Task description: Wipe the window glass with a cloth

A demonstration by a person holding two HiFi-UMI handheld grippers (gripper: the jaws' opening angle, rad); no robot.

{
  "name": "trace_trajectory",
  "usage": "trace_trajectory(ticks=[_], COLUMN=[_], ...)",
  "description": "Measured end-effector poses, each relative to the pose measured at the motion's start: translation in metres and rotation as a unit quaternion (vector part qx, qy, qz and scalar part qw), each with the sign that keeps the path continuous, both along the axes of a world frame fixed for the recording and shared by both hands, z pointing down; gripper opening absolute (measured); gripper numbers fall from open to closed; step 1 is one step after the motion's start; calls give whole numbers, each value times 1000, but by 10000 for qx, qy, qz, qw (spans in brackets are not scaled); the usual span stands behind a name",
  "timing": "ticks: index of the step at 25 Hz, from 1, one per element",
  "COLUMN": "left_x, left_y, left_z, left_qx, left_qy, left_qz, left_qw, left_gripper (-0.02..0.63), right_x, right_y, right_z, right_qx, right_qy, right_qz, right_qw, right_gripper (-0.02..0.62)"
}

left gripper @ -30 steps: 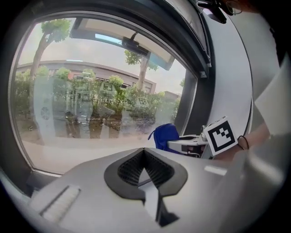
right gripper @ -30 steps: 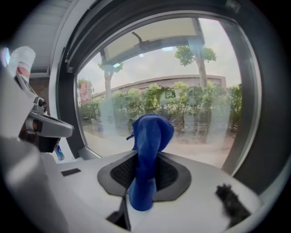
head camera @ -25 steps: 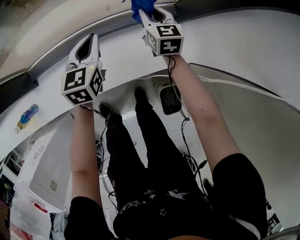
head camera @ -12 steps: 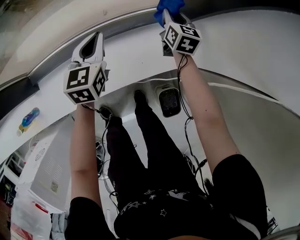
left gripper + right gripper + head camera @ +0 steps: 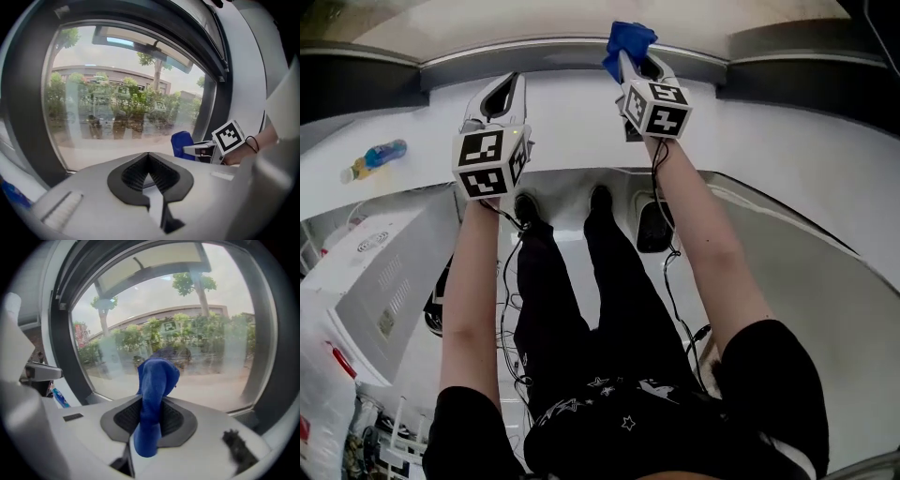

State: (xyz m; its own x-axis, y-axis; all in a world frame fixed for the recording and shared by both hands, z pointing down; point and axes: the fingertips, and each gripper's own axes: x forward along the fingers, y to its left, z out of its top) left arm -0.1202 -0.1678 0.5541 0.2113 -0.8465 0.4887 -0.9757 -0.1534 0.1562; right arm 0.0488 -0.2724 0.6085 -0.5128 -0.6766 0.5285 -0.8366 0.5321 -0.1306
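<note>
Cloth (image 5: 153, 380) partly hidden between right gripper (image 5: 632, 62) jaws

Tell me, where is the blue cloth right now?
The blue cloth is pinched in the right claw, sticking up in front of the window glass. In the head view it is top middle, right of the left claw.

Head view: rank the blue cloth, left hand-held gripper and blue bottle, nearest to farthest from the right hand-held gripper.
1. Blue cloth: in its jaws.
2. Left hand-held gripper: beside it, leftward.
3. Blue bottle: far left, on the white sill.
</note>
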Motion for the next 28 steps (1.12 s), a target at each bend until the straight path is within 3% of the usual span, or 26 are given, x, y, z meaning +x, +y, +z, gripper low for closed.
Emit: trace_trajectory(ticks=[5,8,11,15,18,21,28], left_x=[-135,-198,-242,-267,-267,-257,-207], left_y=[55,82,97,102,98,92,54], left_z=[3,9,23,49,62,71,78], left_qx=[-9,-38,-98,-253,-357,-454,-532], left_qy=[-79,-191,-190,-11,21,36,-52], left_qz=[-1066,-1453,-1664,-1824,-1695,-1491,-888], left_qw=[9943,9892,9858,9829,9849,9878,9946], left_gripper=[9,9,9,9,9,8,9], right_x=[-162,-252,-326,-388,-408,-401,-318], right_y=[39,61,76,83,79,73,47], right_z=[19,25,35,56,65,73,80], right_qx=[-80,-37,68,83,0,-83,-193], right_qy=[-83,-127,-95,69,81,153,308], right_qz=[-1054,-1628,-2114,-2423,-2403,-2291,-1821], right_qw=[9944,9866,9773,9701,9707,9732,9826], right_gripper=[89,90,89,89,89,89,89])
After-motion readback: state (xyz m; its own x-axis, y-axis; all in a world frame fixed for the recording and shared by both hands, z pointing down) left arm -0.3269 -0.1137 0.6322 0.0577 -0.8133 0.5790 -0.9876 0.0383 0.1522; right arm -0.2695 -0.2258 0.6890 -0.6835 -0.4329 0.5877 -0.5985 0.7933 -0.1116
